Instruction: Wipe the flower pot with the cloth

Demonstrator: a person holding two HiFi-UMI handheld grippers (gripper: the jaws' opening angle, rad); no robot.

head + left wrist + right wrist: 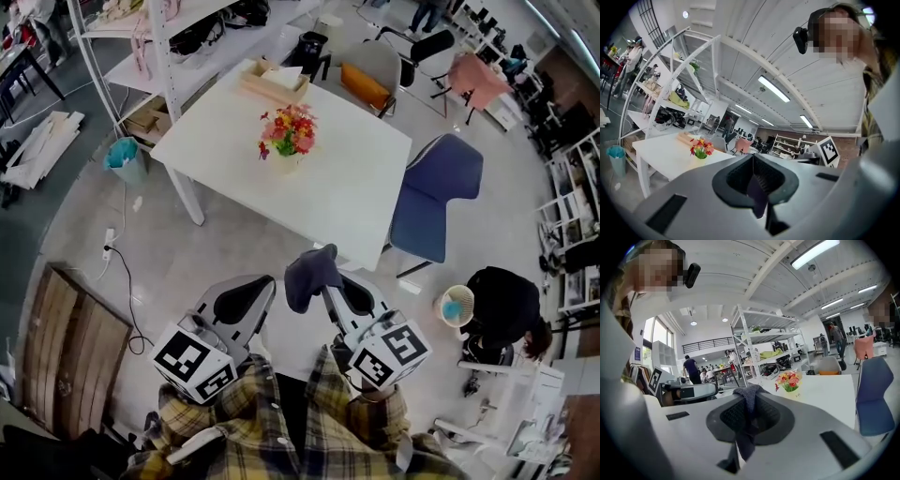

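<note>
The flower pot (289, 157), small and pale with red, pink and yellow flowers, stands near the middle of the white table (352, 192), well ahead of both grippers. It also shows in the left gripper view (700, 157) and the right gripper view (792, 391). My right gripper (323, 278) is shut on a dark blue-grey cloth (307, 272) that drapes over its tips and hangs between the pads (746, 401). My left gripper (255, 289) is beside it, short of the table's near edge. Its jaws are shut (757, 187), with only a dark sliver that I cannot identify between the pads.
A blue chair (436, 192) stands at the table's right side. A wooden box (274, 82) lies at its far end. White shelving (164, 42) and a teal bin (127, 159) stand to the left. A person in black (506, 305) crouches at the right beside a small fan (457, 305).
</note>
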